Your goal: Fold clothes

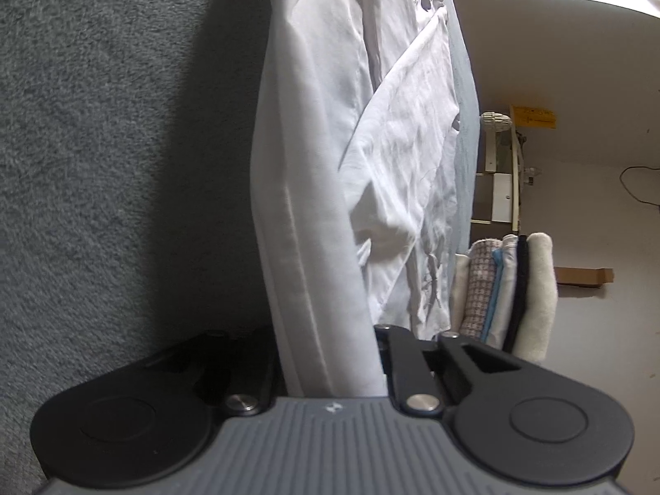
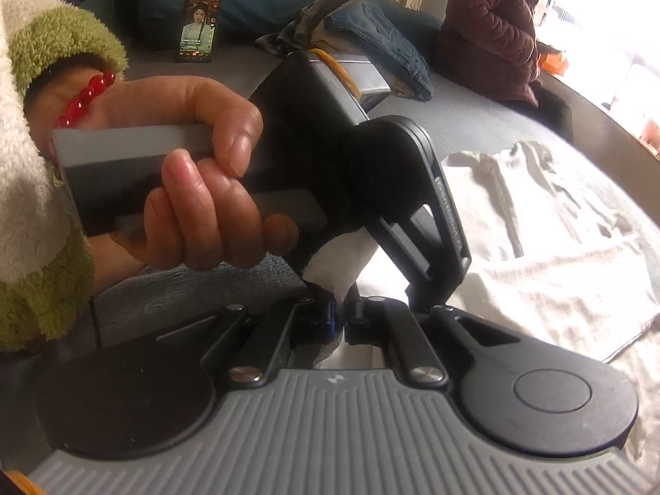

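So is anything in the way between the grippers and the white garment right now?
Nothing visible. Both already grip the white garment: the left gripper is shut on a folded edge, the right gripper pinches a corner close beside it.

Count, left wrist view: one white garment (image 1: 330,165) down frame centre; one stack of folded cloths (image 1: 505,293) at lower right, about five layers visible. Right wrist view: two grippers, the right gripper (image 2: 340,321) low centre, the left gripper (image 2: 387,189) mid-frame; one hand (image 2: 185,173); one phone (image 2: 198,29) upper left; one seated person (image 2: 491,29) upper right
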A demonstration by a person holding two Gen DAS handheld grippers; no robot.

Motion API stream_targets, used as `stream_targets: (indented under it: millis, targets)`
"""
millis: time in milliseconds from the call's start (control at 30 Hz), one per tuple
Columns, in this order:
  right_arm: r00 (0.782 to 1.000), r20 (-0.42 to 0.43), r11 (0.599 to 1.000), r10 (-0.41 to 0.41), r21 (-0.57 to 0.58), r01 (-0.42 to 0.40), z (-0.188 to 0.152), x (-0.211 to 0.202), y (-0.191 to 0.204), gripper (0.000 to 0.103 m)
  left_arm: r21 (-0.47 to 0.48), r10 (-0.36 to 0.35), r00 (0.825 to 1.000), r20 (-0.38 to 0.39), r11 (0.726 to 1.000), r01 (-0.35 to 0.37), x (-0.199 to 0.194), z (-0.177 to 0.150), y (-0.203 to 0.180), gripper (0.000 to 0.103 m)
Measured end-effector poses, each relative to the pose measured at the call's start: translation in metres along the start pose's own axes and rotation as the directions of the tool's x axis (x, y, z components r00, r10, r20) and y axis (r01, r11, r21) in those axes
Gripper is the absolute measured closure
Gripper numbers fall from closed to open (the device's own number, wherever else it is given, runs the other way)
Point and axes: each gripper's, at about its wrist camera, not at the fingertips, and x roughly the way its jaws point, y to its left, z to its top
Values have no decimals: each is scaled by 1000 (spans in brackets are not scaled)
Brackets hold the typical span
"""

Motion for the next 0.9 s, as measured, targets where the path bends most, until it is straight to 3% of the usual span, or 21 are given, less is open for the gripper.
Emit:
stream_targets:
  millis: [67,133,167,367,467,600,700,800,900]
  targets:
    - [1000,-9,1000,19,18,-19,-1,-7,-3,90,-1,9,1000,2,1000,-9,-1,-1,1,94]
    - [1000,-9,999,30,42,-30,-5,-17,-11,60,-3,16,1000,4,1000,-16,-3,-3,2,94]
    - [999,-8,998,35,55,-35,-7,-23,-14,55,3,22,1000,6,1000,-22,-4,-3,2,94]
    - [997,-3,974,72,214,-70,-22,-61,-61,43,24,53,999,12,998,-53,-7,-6,-2,94]
    - [1000,18,919,2,393,-9,-43,-84,-108,40,24,60,998,13,998,-60,-8,-7,-4,95]
    - [994,19,779,-111,622,75,-75,-111,-173,36,35,78,997,21,996,-79,-9,-9,-7,94]
    - [980,-15,624,-199,769,138,-112,-121,-225,36,43,92,995,26,995,-93,-10,-10,-9,94]
    - [959,-65,437,-277,880,186,-149,-132,-276,36,51,104,994,30,993,-105,-10,-11,-12,94]
    - [948,-109,333,-300,919,211,-171,-117,-301,36,56,112,993,32,992,-114,-11,-11,-12,94]
